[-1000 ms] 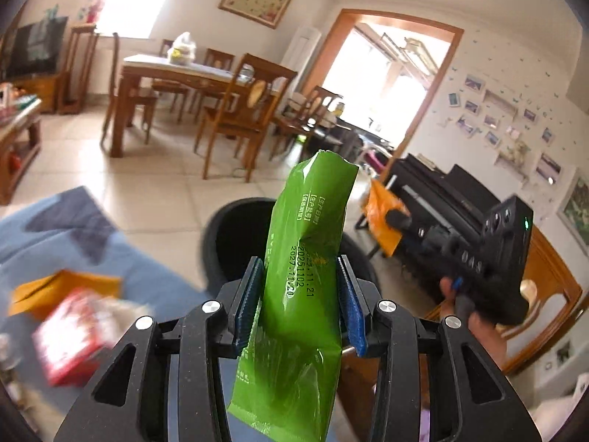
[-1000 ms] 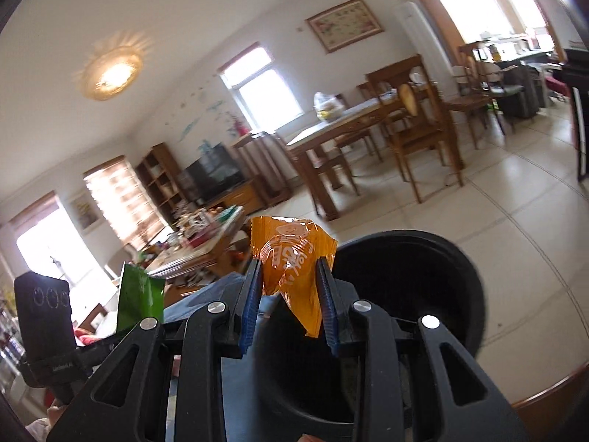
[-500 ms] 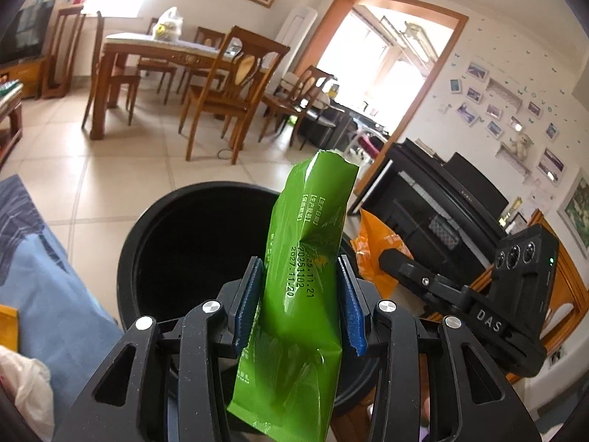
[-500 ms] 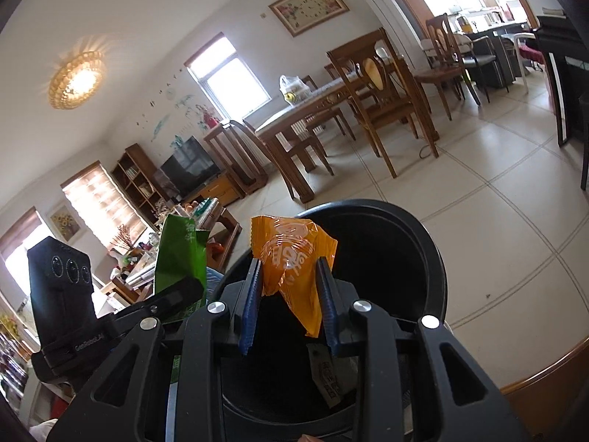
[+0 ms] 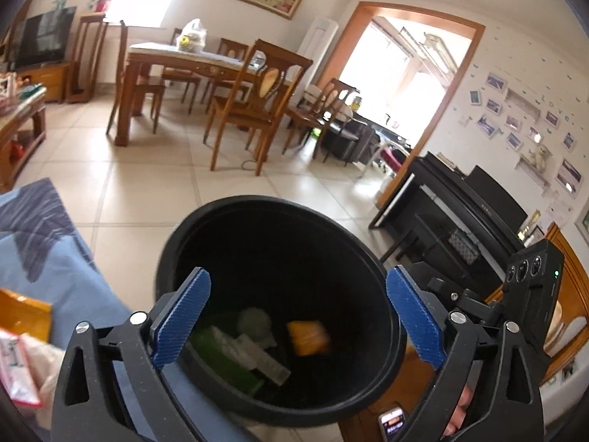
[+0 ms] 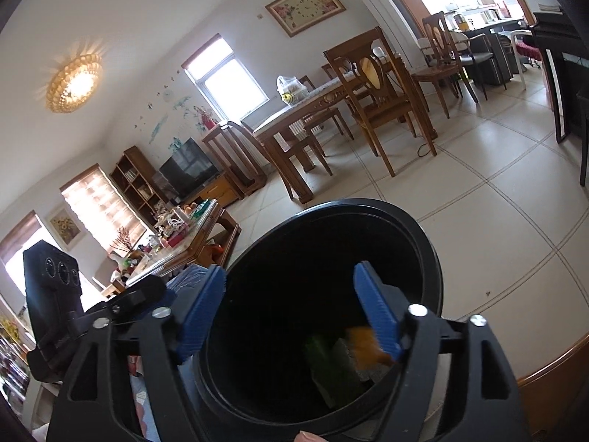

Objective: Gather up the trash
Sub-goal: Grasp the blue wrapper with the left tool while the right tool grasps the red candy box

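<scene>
Gaping left claw (image 5: 298, 316) | right claw (image 6: 291, 309) | bin (image 5: 176, 243) | labels seemingly unreadable

Dining table (image 5: 176, 55), chairs (image 5: 254, 99), black piano (image 5: 471, 202), phone (image 5: 392, 418).

Orange wrapper (image 5: 308, 338) blurred in bin (image 5: 173, 243); red-white packet (image 5: 14, 364) cut by edge (print unreadable).

Black bin, blue pads, bright scraps

The round plastic trash bin (image 5: 379, 276) is black inside and out; in it lie a green wrapper (image 5: 224, 359), an orange wrapper (image 5: 308, 337) and white paper scraps (image 5: 257, 342). Both black-framed grippers, left (image 5: 298, 316) and right (image 6: 291, 313), carry ribbed blue pads (image 5: 182, 316). The fabric surface (image 5: 48, 258) beside the bin is light blue with dark grey patches. The floor tiles (image 6: 497, 202) are cream.
</scene>
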Available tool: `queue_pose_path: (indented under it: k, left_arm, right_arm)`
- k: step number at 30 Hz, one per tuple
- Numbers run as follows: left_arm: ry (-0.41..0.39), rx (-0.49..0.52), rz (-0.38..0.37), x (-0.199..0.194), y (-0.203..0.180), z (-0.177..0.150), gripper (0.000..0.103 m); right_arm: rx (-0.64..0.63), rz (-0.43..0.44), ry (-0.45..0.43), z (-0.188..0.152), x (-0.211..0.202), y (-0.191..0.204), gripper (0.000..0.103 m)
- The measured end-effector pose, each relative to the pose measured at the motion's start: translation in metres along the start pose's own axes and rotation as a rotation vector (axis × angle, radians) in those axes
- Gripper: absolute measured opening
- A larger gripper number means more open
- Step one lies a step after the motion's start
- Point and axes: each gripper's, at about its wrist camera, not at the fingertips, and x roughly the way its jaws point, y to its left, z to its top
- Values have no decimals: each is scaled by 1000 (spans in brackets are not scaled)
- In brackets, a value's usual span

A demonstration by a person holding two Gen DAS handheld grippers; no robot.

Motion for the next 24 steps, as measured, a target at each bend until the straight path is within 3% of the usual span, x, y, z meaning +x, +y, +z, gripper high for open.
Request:
queue_pose_path:
  k: [7, 13, 19, 24]
  left_arm:
    - [-54, 11, 61, -70, 9, -19, 97]
    - [-113, -1, 180, -155, 37, -50, 97]
    - [-176, -68, 415, -248, 95, -87, 97]
    - [-100, -149, 611, -301, 154, -122, 97]
  right_arm:
    - [-65, 21, 33, -11, 1, 34, 81]
    - [-141, 69, 96, -26, 15, 81, 81]
    - [-231, 141, 180, -52, 37, 139, 81]
    - [-295, 192, 268, -73, 64, 183, 87]
